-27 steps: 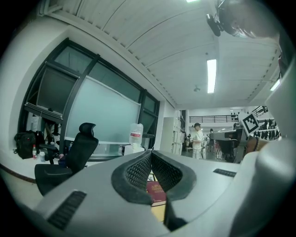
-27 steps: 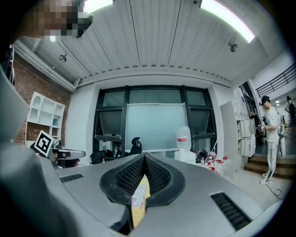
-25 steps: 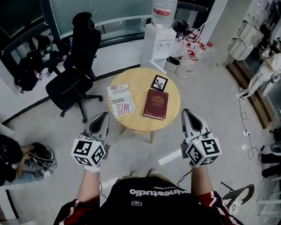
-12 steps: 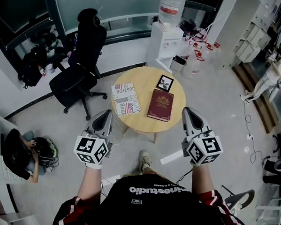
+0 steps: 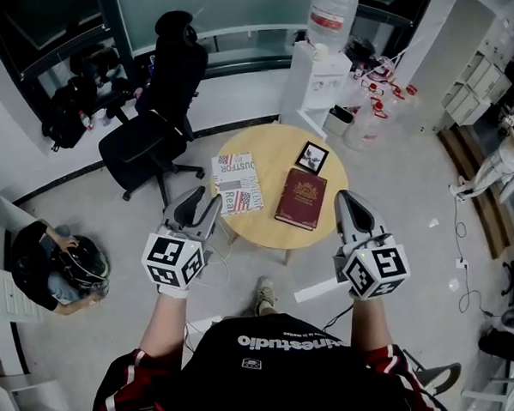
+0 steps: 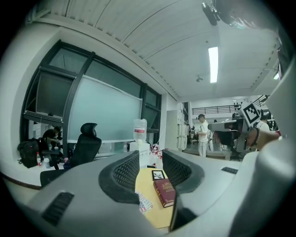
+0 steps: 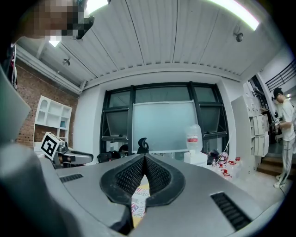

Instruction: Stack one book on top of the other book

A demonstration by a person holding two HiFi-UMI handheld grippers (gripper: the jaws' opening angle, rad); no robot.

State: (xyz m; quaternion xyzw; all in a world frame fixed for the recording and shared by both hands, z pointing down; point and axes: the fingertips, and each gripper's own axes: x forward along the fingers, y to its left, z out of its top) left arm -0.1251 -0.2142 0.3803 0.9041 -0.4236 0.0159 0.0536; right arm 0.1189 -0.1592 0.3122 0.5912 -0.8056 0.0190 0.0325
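Note:
A dark red book [image 5: 301, 200] and a white book with flag print [image 5: 237, 183] lie side by side, apart, on a round wooden table [image 5: 271, 148], with a small framed picture [image 5: 312, 157] behind the red one. My left gripper [image 5: 201, 205] hovers level just short of the table's near left edge; its jaws are opening with nothing between them. Through that gap, the left gripper view shows the red book [image 6: 164, 192] and the white book [image 6: 144, 202]. My right gripper [image 5: 344, 197] hovers short of the table's near right edge, shut and empty [image 7: 144, 159].
A black office chair [image 5: 162, 111] stands behind the table on the left, a water dispenser [image 5: 318, 68] behind it on the right. A person sits on the floor at far left [image 5: 45, 263]; another stands at the right edge [image 5: 508, 157].
Both grippers have come forward, closer to the table's near edge. The left jaws, shut before, now stand apart; the right jaws stay shut.

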